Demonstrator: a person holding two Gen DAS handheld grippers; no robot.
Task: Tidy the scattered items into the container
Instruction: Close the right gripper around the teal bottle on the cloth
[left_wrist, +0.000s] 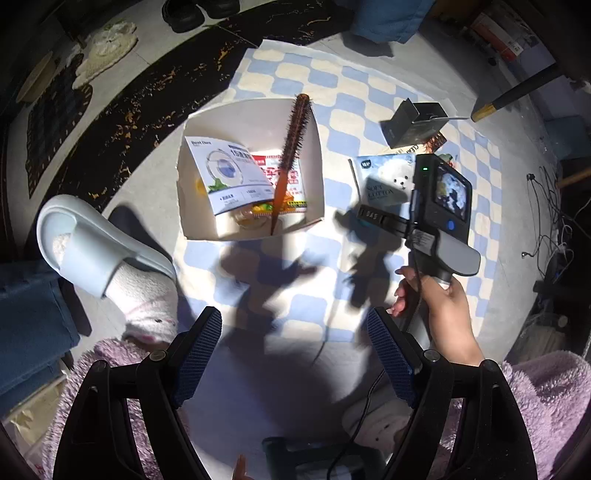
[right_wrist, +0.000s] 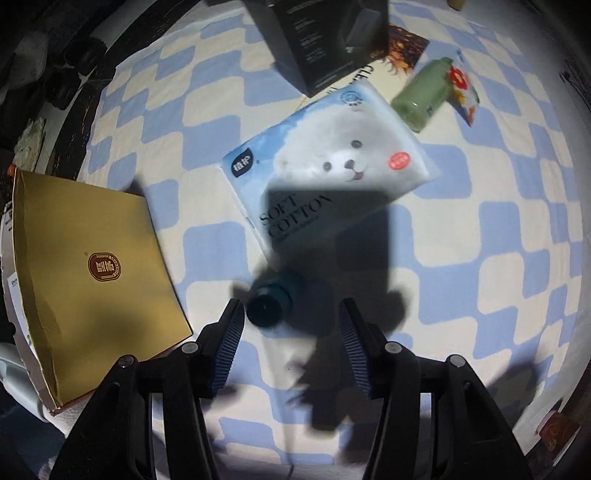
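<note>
Both tools are hanging with jaws apart, gripping nothing: the left tool (left_wrist: 295, 350) near the box (left_wrist: 251, 110) holding a hairbrush (left_wrist: 291, 144), the right tool (right_wrist: 291, 328) above the tissue pack (right_wrist: 325, 162) lying on the checkered mat (right_wrist: 498, 221).

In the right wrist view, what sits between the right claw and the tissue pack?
A dark teal bottle lies there on the checkered mat, just ahead of the open right claw and short of the tissue pack.
</note>
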